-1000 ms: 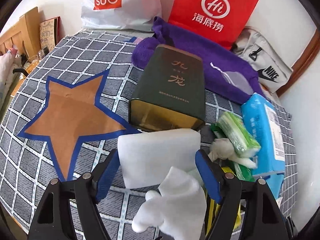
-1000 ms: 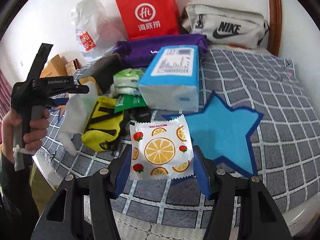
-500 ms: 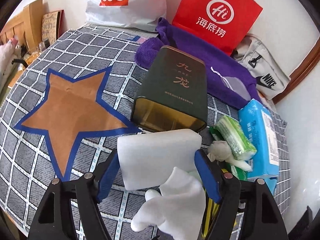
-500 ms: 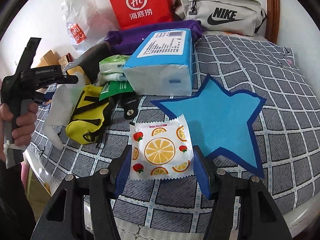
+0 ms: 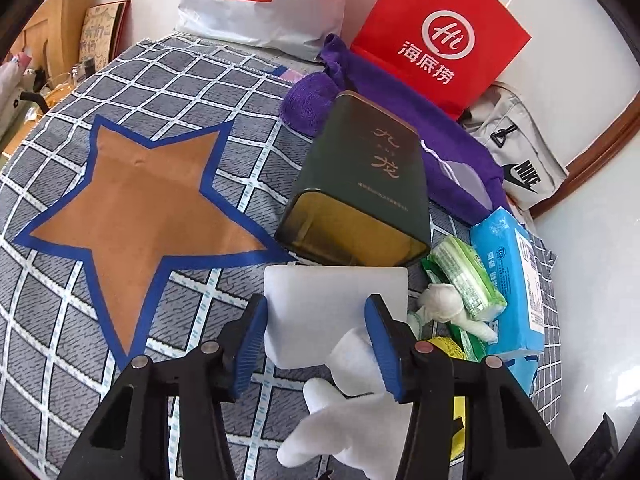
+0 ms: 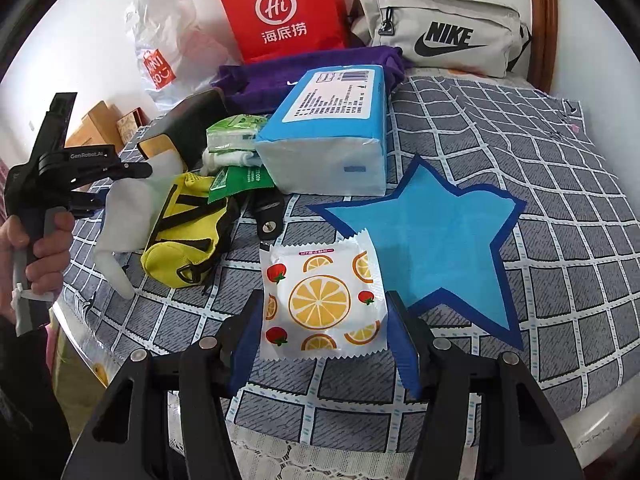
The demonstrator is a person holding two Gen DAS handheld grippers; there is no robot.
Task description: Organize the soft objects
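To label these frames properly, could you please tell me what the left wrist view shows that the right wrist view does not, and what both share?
Only the left wrist view shows the orange star and the left gripper shut on a white sponge with a white glove hanging below. Only the right wrist view shows the blue star and the right gripper shut on a fruit-print packet. Both show the red bag, the blue tissue pack and the dark tin.
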